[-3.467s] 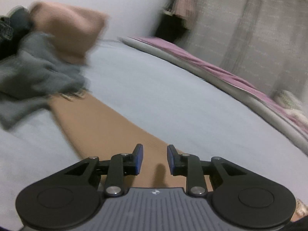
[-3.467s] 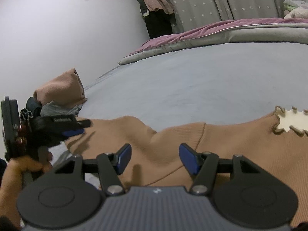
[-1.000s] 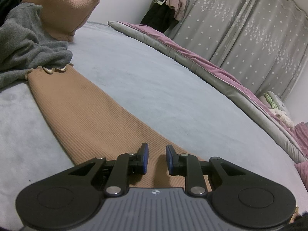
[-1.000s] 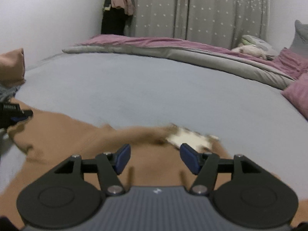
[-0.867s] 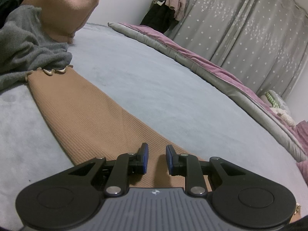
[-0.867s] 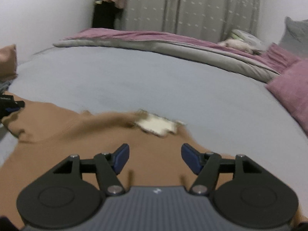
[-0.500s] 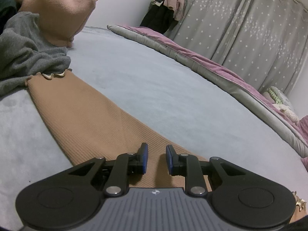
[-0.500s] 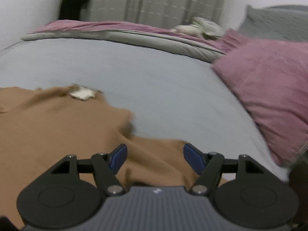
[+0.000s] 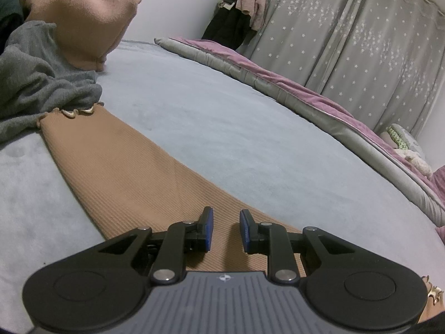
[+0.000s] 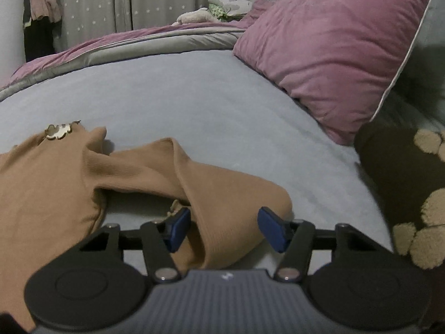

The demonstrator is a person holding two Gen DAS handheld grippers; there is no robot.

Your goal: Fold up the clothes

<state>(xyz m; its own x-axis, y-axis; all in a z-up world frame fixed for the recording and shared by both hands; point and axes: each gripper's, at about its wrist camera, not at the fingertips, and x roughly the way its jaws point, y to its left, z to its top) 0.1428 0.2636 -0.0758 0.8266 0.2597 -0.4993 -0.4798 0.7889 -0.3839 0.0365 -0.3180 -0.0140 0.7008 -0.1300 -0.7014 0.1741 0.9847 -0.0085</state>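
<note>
Top: tan ribbed top [image 10: 47, 183] is lying spread on the blue-grey bed [image 10: 194, 105], not yet folded.
Left sleeve: left sleeve [image 9: 111, 167] is running out straight, its frilled cuff touching the grey sweater [image 9: 36, 83].
Right sleeve: right sleeve [image 10: 222, 194] is lying bunched and doubled over.
Left hand-held gripper [image 9: 224, 229]: jaws are standing narrowly apart over the sleeve, holding nothing.
Right hand-held gripper [image 10: 224, 229]: jaws are gaping wide around the bunched sleeve, not gripping.
Risk, right: closing here is likely pinching several layers, locking in the crumple.
Risk, left: dragging the sleeve may be snagging the sweater.
Beyond: pink pillow [image 10: 333, 47] is sitting well apart.
</note>
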